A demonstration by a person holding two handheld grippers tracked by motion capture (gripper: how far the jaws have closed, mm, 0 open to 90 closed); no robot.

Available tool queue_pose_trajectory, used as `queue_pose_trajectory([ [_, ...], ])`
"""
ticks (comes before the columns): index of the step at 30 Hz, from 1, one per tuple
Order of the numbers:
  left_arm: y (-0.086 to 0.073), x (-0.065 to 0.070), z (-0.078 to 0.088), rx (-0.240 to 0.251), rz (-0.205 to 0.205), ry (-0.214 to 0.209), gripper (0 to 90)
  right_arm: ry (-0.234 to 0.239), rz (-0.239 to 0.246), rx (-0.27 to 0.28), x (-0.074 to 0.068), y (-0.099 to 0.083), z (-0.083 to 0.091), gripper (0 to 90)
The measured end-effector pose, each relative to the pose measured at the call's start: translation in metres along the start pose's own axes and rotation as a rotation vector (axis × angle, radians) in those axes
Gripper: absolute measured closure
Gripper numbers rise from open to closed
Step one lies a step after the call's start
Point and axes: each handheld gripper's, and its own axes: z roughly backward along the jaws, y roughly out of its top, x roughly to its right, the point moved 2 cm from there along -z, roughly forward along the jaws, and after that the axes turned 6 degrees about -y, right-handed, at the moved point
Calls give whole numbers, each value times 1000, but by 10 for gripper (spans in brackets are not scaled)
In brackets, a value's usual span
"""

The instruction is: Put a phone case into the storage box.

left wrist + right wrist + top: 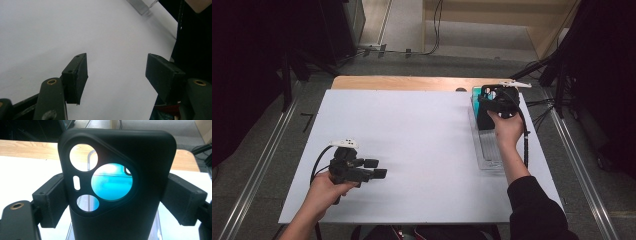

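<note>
Dim room, white worktop (412,150) on a wooden table, dark gear and cables round the edges. Nearest, at the front left: left gripper (378,168) parked low over the bare white sheet, jaws spread wide with nothing between them, clear as day in the left gripper view (116,75). Pretty much idle, well apart from the action. Farther back on the right side: right gripper (490,98) pinching a black phone case (117,195) by its two long edges, held upright, camera cutouts facing the lens in the right gripper view. Through the biggest cutout, something teal (111,181) behind it, also visible in the high view as a teal bit (475,94) at the far end of a clear tray (489,150). Can't tell what the teal thing is exactly, maybe a phone or another case. Case hangs right above that far end of the tray, looks not yet set down. Best guess on progress: pick-up done, case gripped and carried; left to do is lowering it to wherever it belongs and letting go. Farthest off: wooden strip of table, grey floor, pale steps.
</note>
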Motion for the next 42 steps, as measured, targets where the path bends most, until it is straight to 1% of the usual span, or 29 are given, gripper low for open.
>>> queue_pose_trajectory([
  [1,0,0,0,3,2,0,347,1,-6,-3,0,0,-2,123],
  [4,0,-1,0,3,4,5,347,-8,6,-10,-3,0,-7,123],
  [6,0,-1,0,0,1,1,347,-10,9,-2,-5,0,-11,123],
  [9,0,-1,0,-2,0,-1,347,-19,-2,-1,-6,0,-15,123],
  [14,0,-2,0,-2,3,2,347,-16,-20,-4,-4,3,-22,123],
  [19,0,-2,0,-2,4,0,347,-27,2,6,-7,7,-26,123],
  [28,0,-2,0,-3,5,-1,347,-43,0,17,-10,13,-35,123],
  [31,0,-3,-1,-4,4,-1,347,-42,-3,16,-10,13,-36,122],
  [34,0,-3,0,-2,3,-1,347,-43,11,12,-10,13,-36,122],
  [42,0,-1,-1,-4,2,-4,347,-41,14,11,-10,12,-35,116],
])
